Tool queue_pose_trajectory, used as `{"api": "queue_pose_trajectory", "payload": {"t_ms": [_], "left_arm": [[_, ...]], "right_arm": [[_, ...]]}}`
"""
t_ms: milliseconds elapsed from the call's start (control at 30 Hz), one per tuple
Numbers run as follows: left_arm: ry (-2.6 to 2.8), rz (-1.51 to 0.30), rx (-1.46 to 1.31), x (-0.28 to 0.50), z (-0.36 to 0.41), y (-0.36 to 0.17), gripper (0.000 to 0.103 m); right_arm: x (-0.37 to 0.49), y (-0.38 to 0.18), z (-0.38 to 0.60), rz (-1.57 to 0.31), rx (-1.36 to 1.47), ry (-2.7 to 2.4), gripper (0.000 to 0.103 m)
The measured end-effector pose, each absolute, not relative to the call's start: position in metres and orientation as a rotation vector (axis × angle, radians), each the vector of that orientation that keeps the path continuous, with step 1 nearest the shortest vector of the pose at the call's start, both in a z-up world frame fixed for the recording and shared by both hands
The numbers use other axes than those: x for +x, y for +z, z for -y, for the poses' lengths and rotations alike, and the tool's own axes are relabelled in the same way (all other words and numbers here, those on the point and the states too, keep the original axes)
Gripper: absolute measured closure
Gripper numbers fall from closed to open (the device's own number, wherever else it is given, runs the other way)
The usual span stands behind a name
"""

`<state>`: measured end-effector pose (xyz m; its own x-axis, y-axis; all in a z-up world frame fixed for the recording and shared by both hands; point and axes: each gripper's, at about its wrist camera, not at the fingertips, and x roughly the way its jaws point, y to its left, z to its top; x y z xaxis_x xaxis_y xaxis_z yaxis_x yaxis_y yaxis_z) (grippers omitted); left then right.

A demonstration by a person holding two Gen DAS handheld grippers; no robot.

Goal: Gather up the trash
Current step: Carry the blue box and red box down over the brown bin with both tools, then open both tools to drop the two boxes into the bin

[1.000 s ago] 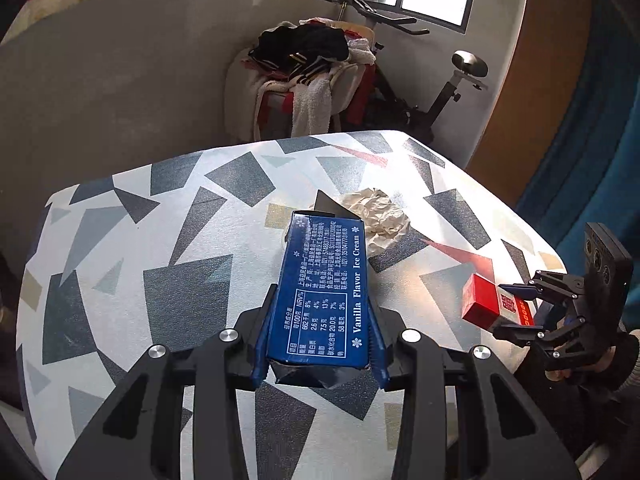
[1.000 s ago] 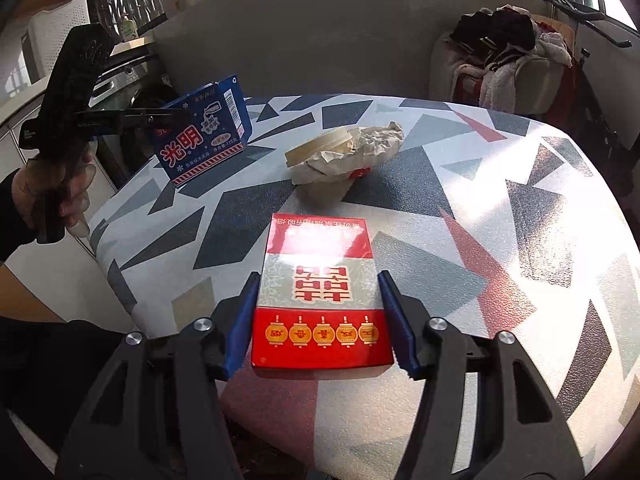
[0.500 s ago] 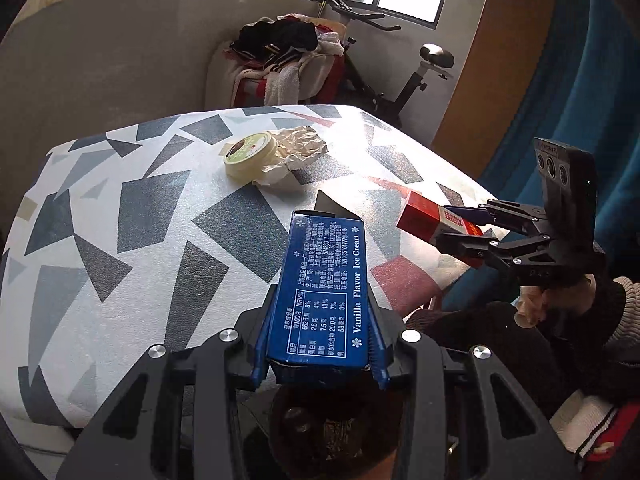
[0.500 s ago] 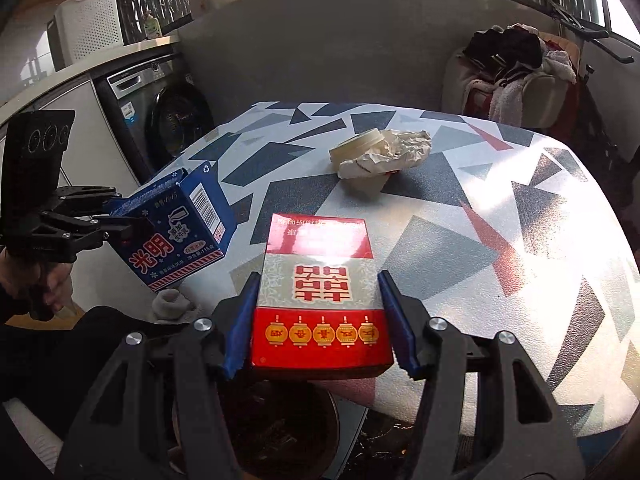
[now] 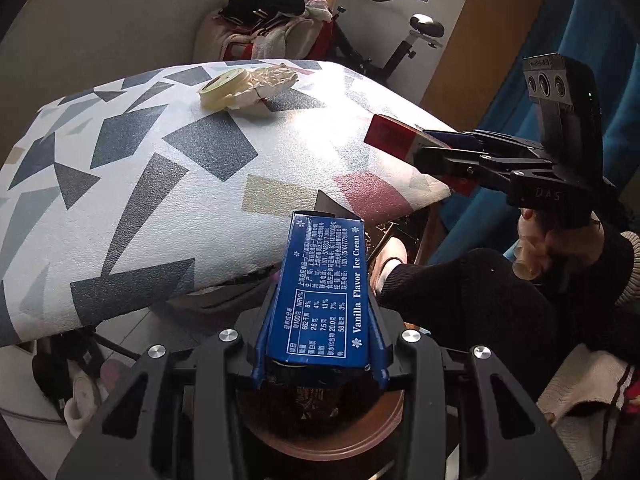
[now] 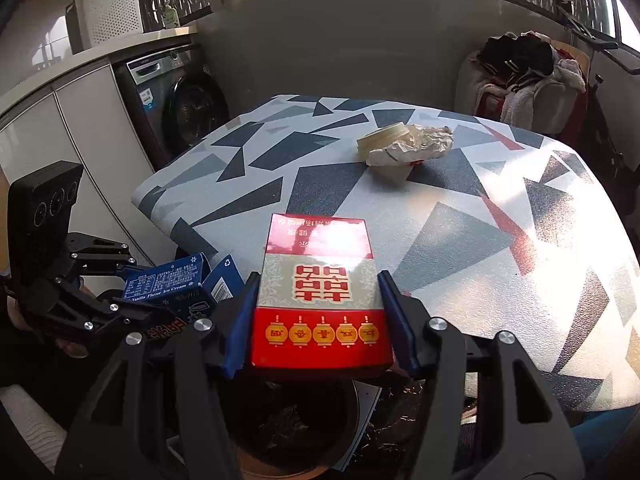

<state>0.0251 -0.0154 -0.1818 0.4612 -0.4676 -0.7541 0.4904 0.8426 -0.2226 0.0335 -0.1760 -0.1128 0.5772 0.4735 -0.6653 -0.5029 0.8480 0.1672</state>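
My left gripper (image 5: 320,368) is shut on a blue ice cream carton (image 5: 324,292), held off the table's near edge, above a brown round bin (image 5: 320,428) with dark contents. My right gripper (image 6: 320,320) is shut on a red and silver box (image 6: 320,288), also held over the bin (image 6: 296,432). In the left wrist view the red box (image 5: 392,140) and right gripper sit at the right. In the right wrist view the blue carton (image 6: 176,284) hangs at the lower left. A crumpled paper (image 6: 416,146) and a tape roll (image 6: 380,140) lie on the patterned table (image 6: 500,240).
A washing machine (image 6: 180,108) and white cabinets (image 6: 60,140) stand left of the table. A chair piled with clothes (image 5: 272,20) and an exercise bike (image 5: 404,44) are behind it. A blue curtain (image 5: 600,40) hangs at the right. Shoes (image 5: 80,392) lie on the floor.
Both grippers pulled back off the table toward its near edge, carrying their boxes. The left one sank with the carton, and the brown bin has come into view beneath both.
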Motion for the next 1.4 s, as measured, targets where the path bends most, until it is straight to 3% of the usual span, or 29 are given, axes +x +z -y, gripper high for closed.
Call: {"api": "queue_pose_trajectory", "payload": {"t_ms": [233,267,333,367,733,1400], "left_arm": [[-0.632,-0.925,0.021,0.019,0.024,-0.185,0.064],[-0.643,-0.924,0.014,0.018,0.024,-0.185,0.061],[-0.652,-0.904,-0.001,0.014,0.022,-0.182,0.04],[-0.645,-0.885,-0.004,0.013,0.021,-0.18,0.037],[-0.478,-0.771,0.002,0.003,-0.014,-0.173,0.017],[-0.375,-0.768,-0.022,-0.007,-0.028,-0.191,0.013]], "right_arm": [[0.032,-0.117,0.175,-0.774,-0.034,0.577,0.044],[0.031,-0.118,0.175,-0.776,-0.032,0.578,0.044],[0.03,-0.119,0.175,-0.778,-0.03,0.578,0.044],[0.029,-0.12,0.175,-0.779,-0.03,0.578,0.044],[0.013,-0.143,0.164,-0.821,-0.063,0.607,0.044],[-0.006,-0.192,0.135,-0.95,-0.138,0.667,0.044]]}}
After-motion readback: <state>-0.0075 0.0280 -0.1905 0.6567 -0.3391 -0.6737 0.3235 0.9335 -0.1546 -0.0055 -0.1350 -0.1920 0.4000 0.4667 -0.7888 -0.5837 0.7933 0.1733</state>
